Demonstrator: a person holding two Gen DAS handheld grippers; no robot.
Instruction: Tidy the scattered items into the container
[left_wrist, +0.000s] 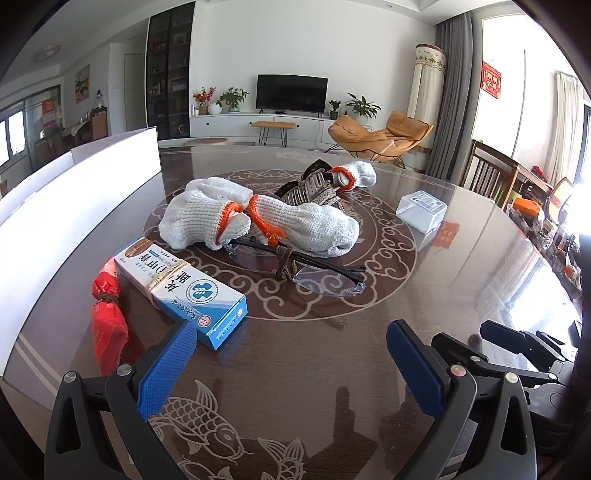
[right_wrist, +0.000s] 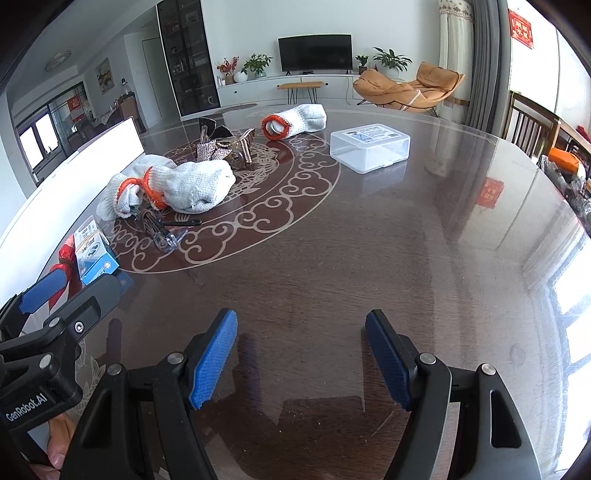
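White "GenRobot.AI" lettering marks your left gripper (right_wrist: 66, 282) at nine o'clock; both it and your right gripper (right_wrist: 301, 360) gape empty over the table (right_wrist: 332, 258).

We are in a home living room: at twelve o'clock a black flat-screen television (left_wrist: 291, 93) on a long white cabinet (left_wrist: 258, 124), green potted plants (left_wrist: 232, 99) beside it, a tan leather lounge chair (left_wrist: 380, 136) at one o'clock, grey curtains (left_wrist: 452, 99) beyond.
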